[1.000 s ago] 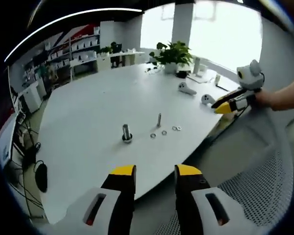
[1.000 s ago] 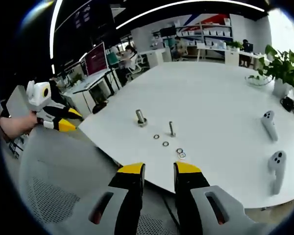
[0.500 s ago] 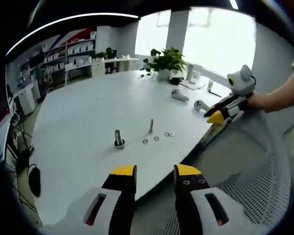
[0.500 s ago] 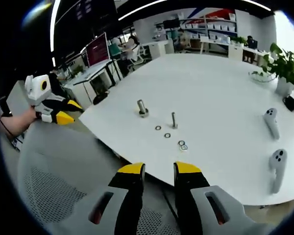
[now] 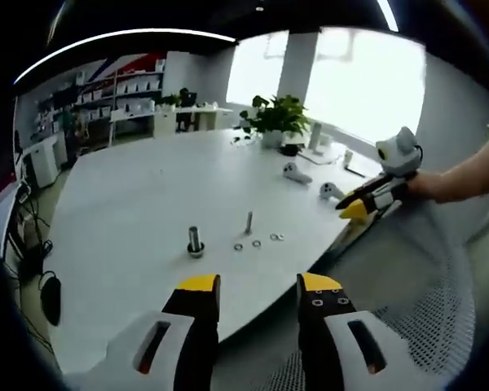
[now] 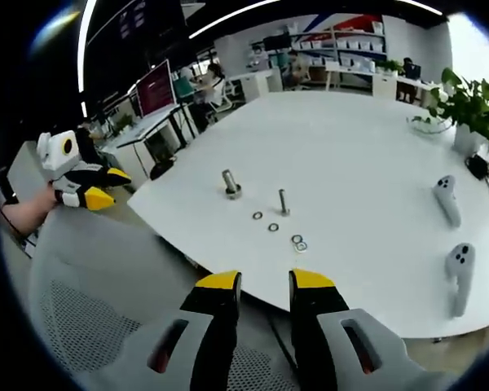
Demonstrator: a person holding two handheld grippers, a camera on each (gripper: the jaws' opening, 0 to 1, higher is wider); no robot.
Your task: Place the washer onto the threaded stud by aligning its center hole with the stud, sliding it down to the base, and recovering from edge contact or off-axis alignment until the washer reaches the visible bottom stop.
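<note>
Steel washers (image 6: 273, 227) beside upright stud (image 6: 283, 202) on white table (image 6: 367, 155)

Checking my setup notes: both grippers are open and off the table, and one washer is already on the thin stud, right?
Not quite. No washer is on the thin stud: the washers all lie flat on the table beside it, as the right gripper view shows. The left gripper and right gripper are open, off the table.
</note>
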